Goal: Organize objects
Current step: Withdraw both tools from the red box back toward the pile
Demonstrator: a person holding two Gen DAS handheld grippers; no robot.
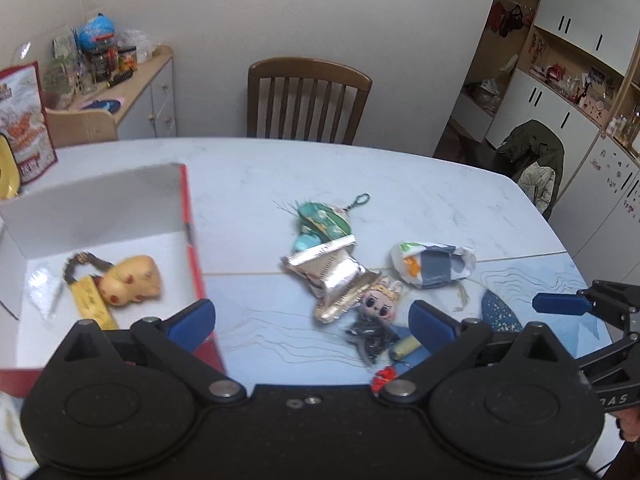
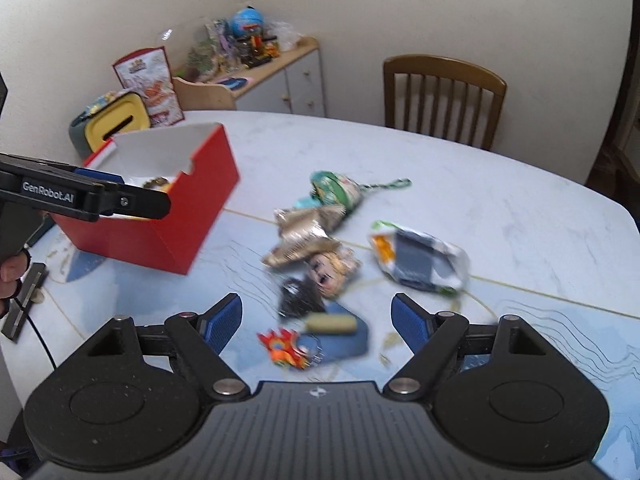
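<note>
Filling the room, pale marble table [image 1: 360, 168]; wooden chair [image 1: 308, 100] behind.

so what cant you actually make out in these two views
- Red box contents: in the right wrist view its wall and the left gripper hide them.
- Doll: motion-blurred in the right wrist view.
- Red-orange toy: in the left wrist view mostly hidden behind that gripper's own body.
- Right gripper: cut off by the left wrist view's edge.
- Sideboard clutter: too small to identify.
</note>
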